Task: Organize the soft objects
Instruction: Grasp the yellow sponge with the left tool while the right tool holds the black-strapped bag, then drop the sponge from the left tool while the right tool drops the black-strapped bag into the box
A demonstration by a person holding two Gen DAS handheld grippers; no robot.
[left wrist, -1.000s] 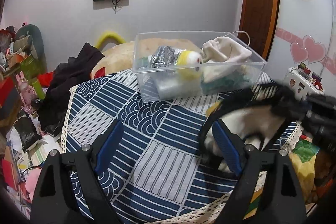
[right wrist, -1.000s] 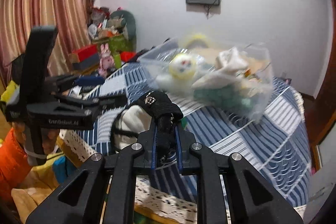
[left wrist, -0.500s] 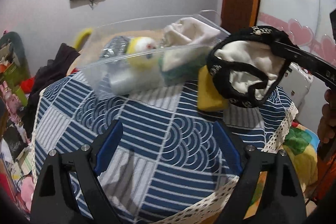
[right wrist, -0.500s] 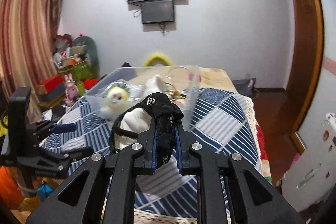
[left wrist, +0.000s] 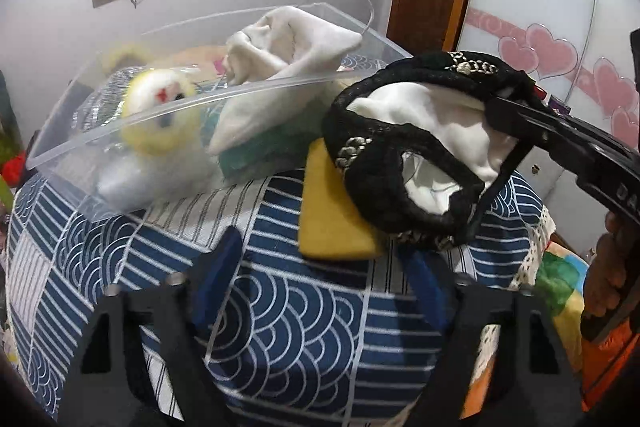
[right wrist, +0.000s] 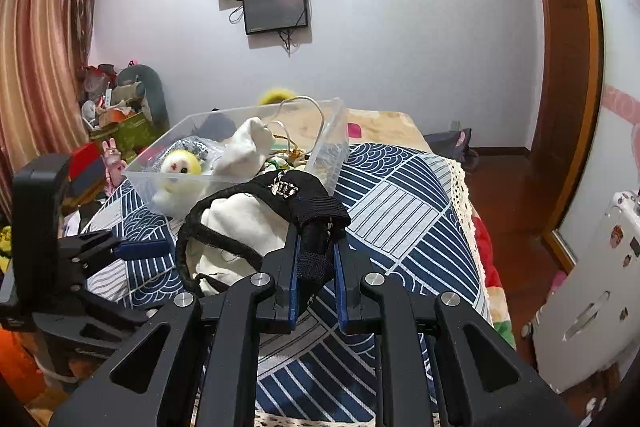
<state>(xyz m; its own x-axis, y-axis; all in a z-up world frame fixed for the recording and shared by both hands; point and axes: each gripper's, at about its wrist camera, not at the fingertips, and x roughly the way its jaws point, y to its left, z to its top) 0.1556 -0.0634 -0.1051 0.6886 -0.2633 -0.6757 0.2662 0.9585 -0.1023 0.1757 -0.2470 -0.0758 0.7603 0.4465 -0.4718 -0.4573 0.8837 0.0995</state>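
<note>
A: Where is the bag [right wrist: 256, 227] held?

B: By its black strap in the clamped right gripper [right wrist: 316, 267], near the bin's [right wrist: 332, 147] corner.

A: And the left gripper [left wrist: 320, 267]?

B: Just narrowed, empty. The bag should be lifted clear of the rim first.

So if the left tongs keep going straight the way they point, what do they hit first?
Probably the yellow sponge lying on the blue patterned cloth; it sits dead ahead between the open left tongs, though depth is hard to judge.
</note>
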